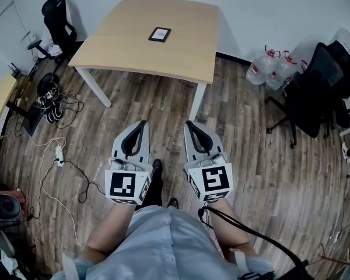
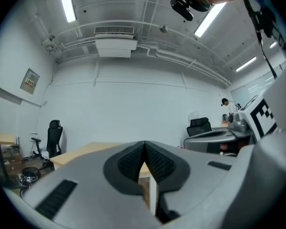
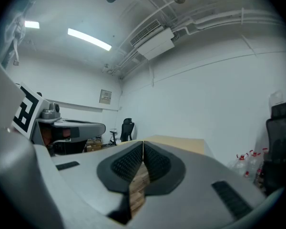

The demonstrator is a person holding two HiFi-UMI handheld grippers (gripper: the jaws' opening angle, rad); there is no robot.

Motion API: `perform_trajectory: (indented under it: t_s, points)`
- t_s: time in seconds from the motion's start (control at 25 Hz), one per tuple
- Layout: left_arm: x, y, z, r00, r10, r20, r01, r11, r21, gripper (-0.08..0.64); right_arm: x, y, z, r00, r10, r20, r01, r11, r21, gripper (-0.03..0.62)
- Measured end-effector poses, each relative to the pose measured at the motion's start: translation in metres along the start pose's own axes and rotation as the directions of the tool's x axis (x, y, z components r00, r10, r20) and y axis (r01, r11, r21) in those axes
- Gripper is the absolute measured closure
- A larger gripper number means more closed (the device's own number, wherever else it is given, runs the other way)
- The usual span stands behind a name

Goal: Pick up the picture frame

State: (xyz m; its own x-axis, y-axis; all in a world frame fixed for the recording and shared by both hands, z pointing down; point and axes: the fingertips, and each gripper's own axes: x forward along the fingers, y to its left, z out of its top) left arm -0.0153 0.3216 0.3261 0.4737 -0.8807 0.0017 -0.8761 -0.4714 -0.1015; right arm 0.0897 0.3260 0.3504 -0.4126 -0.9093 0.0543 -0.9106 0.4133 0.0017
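A small black picture frame [image 1: 159, 34] lies flat on the light wooden table [image 1: 134, 45], toward its far middle. I hold both grippers level over the wooden floor, well short of the table. My left gripper [image 1: 142, 123] has its jaws pressed together with nothing between them, as the left gripper view [image 2: 144, 144] shows. My right gripper [image 1: 189, 123] is likewise shut and empty; its black pads meet in the right gripper view [image 3: 142, 144]. The table edge [image 3: 181, 144] shows beyond the jaws. The frame itself is hidden in both gripper views.
A black office chair [image 1: 59, 22] stands left of the table, with cables and a power strip [image 1: 59, 154] on the floor. Water bottles [image 1: 269, 67] and another black chair [image 1: 315, 89] sit at the right. White table legs [image 1: 196, 102] stand ahead.
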Motion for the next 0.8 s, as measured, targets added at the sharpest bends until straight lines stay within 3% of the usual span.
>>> perform_trajectory:
  t_s: [0.28,0.8]
  points:
    - [0.061,0.027,-0.019,1.000,-0.019,-0.009,0.018,1.000,-0.024,0.558,0.057,-0.030,-0.014,0.999,-0.020,-0.026,0.020,1.000,0.013,0.589]
    - [0.204,0.119,-0.001,0.997,-0.065,0.052,0.064,0.998,0.010,0.558,0.216,-0.086,0.027,0.997,-0.064,0.041,0.065,0.997,-0.028,0.589]
